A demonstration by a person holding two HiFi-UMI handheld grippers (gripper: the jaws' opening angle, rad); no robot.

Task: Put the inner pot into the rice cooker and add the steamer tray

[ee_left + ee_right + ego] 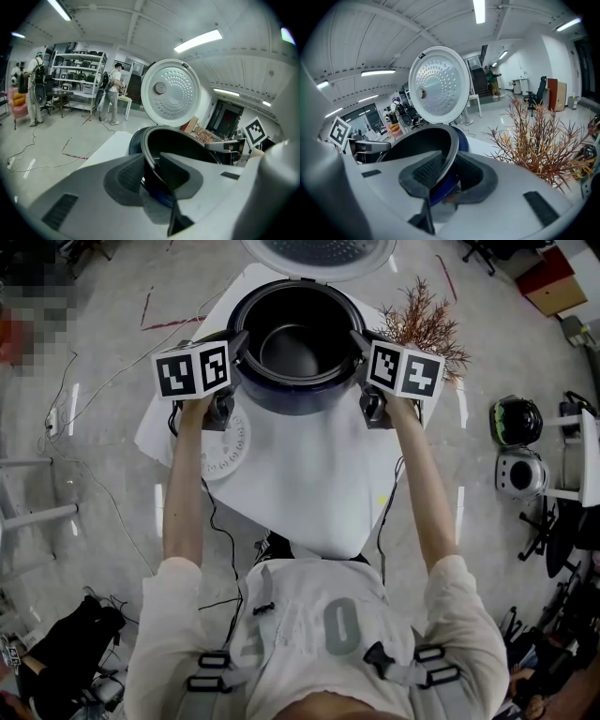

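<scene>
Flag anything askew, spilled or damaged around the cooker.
Nothing stands out. The inner pot sits level in the mouth of the rice cooker, with the left gripper and right gripper shut on opposite sides of its rim. The steamer tray lies flat on the table, and nothing is spilled.

Round white perforated lid (319, 251), behind the dark blue rice cooker (295, 397): cut off by the head view's top edge.
Black metal inner pot (298, 351), at the cooker's mouth: rim portions covered by the clamped pads of the left gripper (240, 345) and right gripper (360, 341); seating depth cannot be told.
White perforated round tray (230, 448), left of the cooker: partly under the left gripper.
Dried reddish-brown branches (427, 320), right of the cooker: partly behind the right gripper.
Metal shelf rack (75, 70), far beyond the cooker: contents too small to tell.
</scene>
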